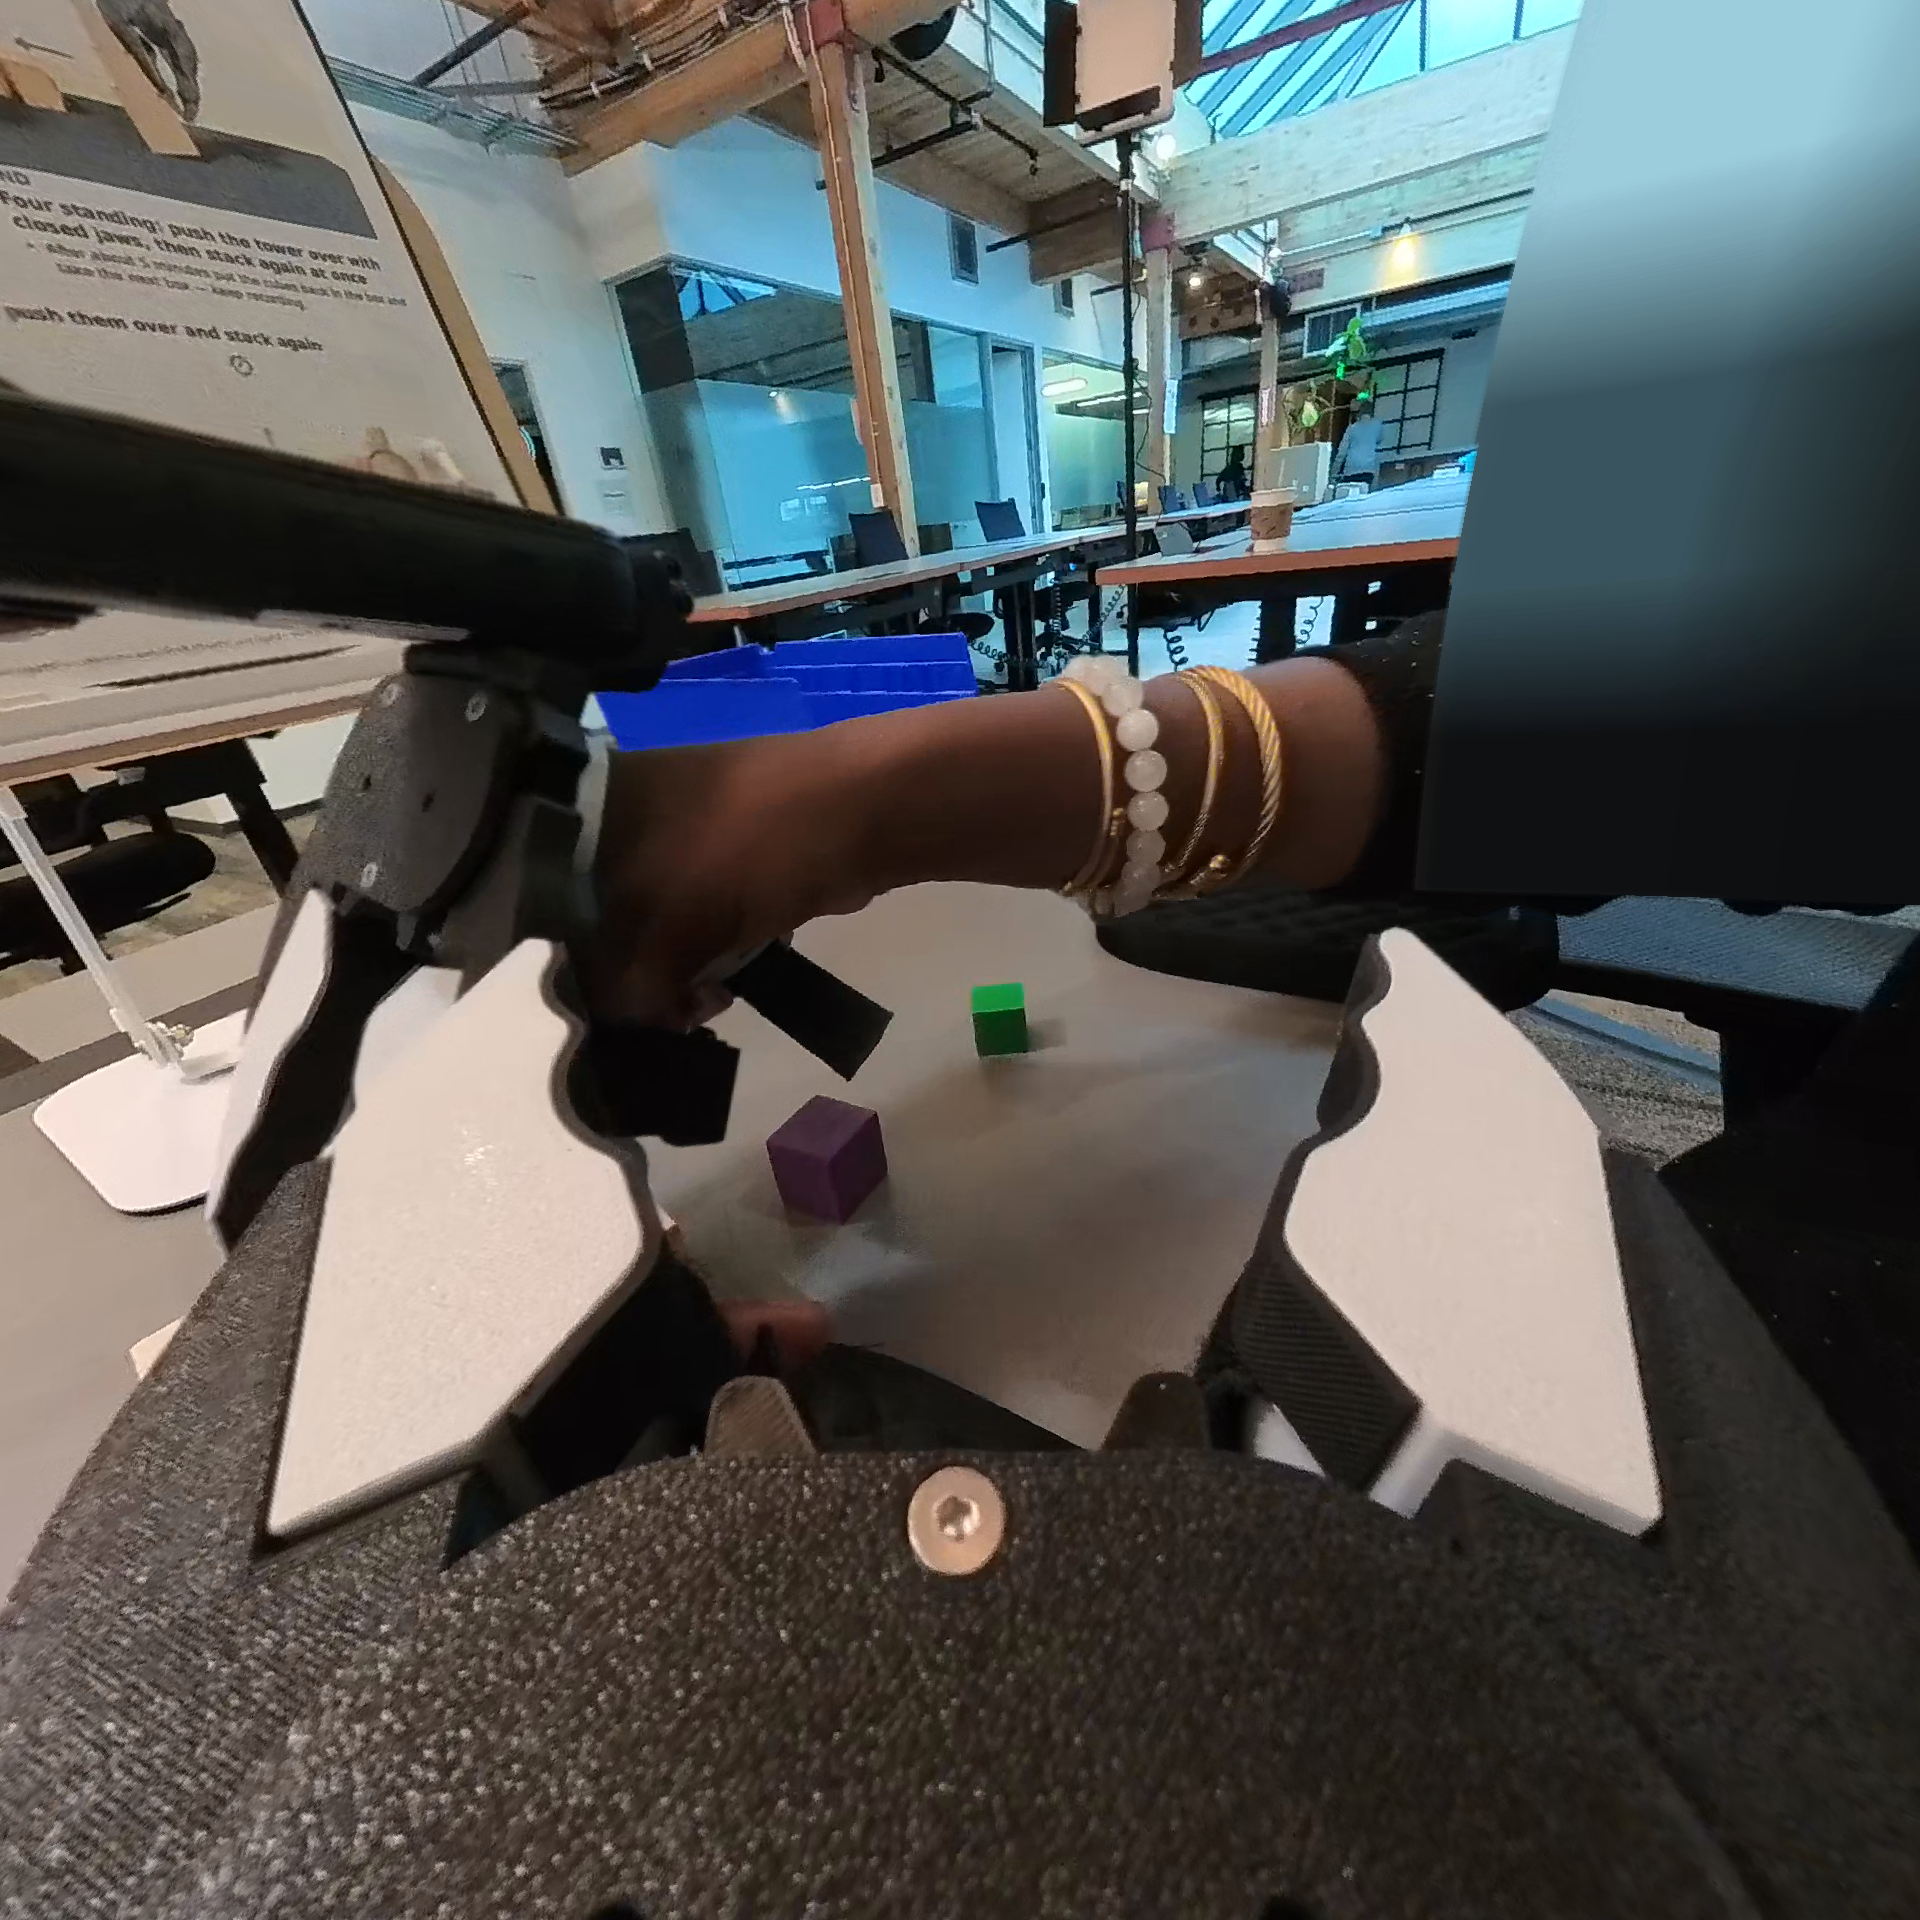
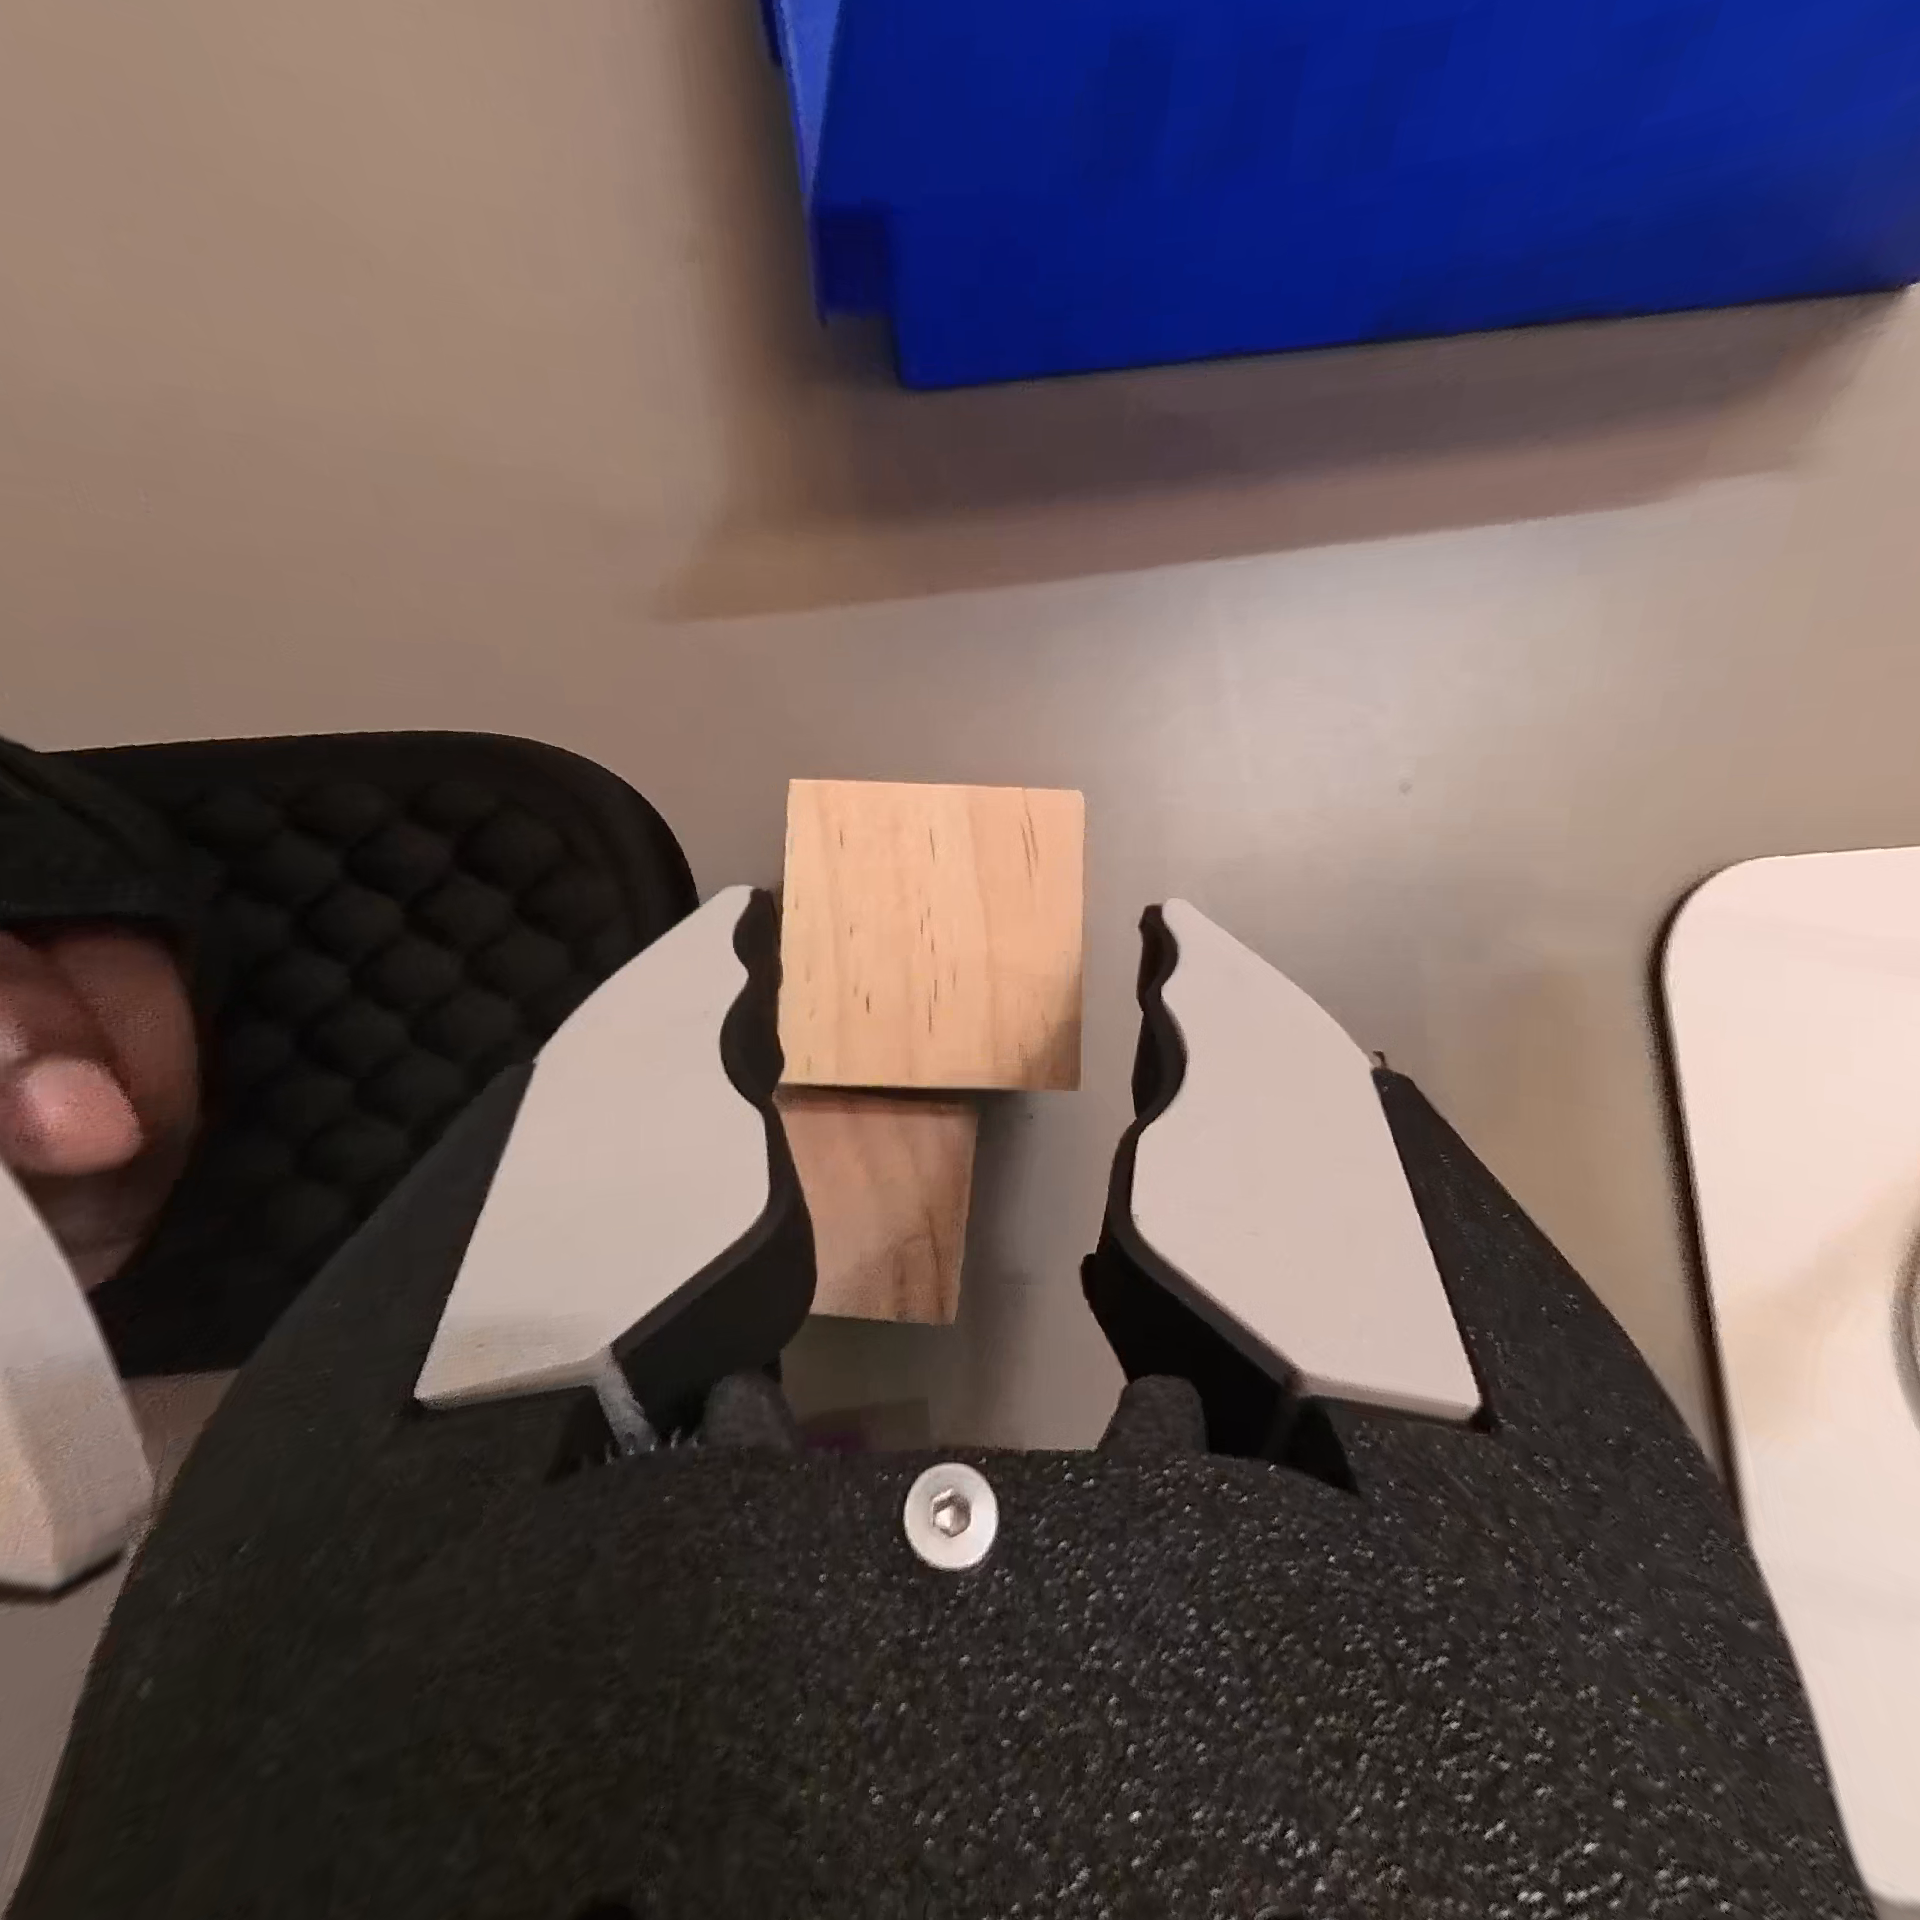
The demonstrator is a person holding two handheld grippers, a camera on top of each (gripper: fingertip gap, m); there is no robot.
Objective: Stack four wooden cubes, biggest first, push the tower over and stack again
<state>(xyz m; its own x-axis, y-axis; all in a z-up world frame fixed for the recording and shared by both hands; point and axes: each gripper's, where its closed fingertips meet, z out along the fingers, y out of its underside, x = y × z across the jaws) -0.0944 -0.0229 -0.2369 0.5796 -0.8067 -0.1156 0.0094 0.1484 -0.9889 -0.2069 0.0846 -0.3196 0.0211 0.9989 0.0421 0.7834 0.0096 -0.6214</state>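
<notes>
Open-plan office with a loft-style interior. Indicators in the left wrist view: long wood-edged desks (image 1: pixel 1278 556) in rows, dark office chairs (image 1: pixel 878 540), glass-walled meeting rooms (image 1: pixel 810 447), exposed timber ceiling beams (image 1: pixel 727 99), a skylight (image 1: pixel 1382 52), a lidded paper coffee cup (image 1: pixel 1272 516) on a desk, and potted green plants (image 1: pixel 1347 353) at the far end.
</notes>
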